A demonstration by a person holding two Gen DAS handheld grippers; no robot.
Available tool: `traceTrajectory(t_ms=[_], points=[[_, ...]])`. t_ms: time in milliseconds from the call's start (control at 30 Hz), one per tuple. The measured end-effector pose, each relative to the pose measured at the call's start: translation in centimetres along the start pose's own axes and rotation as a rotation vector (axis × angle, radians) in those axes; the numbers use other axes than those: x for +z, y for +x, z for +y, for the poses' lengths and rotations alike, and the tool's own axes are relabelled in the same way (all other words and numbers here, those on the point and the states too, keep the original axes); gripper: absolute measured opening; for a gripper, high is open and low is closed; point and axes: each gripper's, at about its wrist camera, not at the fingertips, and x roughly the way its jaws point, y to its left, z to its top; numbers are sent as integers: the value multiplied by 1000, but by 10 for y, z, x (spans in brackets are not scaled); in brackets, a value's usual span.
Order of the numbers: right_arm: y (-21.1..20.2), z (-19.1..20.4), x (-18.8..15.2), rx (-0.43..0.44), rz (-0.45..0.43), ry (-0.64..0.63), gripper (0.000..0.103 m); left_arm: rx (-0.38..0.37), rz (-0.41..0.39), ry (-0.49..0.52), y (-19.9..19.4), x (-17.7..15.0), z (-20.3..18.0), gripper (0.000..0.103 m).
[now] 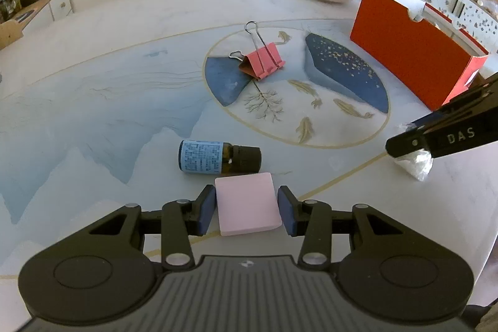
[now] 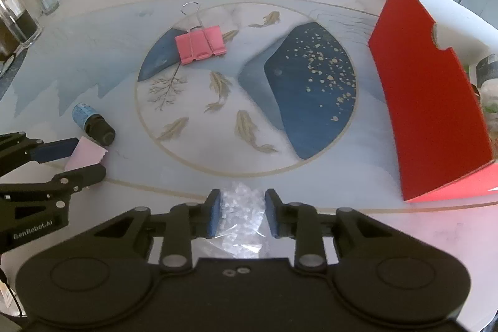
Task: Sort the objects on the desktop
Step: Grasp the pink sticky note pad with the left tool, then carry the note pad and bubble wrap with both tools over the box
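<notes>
The flat pink square eraser (image 1: 247, 204) sits clamped in the left hand-held gripper (image 1: 247, 212), the clear crumpled plastic bag of small beads (image 2: 241, 209) pinched in the right hand-held gripper (image 2: 242, 213), so both look ready to lift toward the red cardboard box (image 2: 432, 111).

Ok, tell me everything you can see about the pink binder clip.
The binder clip is a large one: a pink folded body that looks like painted metal, with two silver wire handles. It lies on the table, inside the painted oval, partly over a blue patch. One handle stretches flat toward the far chair; the other shows only in the left wrist view, sticking out to the side. It looks closed and clamps nothing. Only the table touches it; both grippers are well away.
</notes>
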Motion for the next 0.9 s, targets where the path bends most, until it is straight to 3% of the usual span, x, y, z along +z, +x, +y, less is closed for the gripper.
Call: traceTrajectory(t_ms=[433,900], points=[[-38,-34,0,91,-58,-4,22,-12,-25,-5,-17,12,-29,42],[-99,-103,6,162,-106,52,22,-107,-71,18,-33,69,-86,42]])
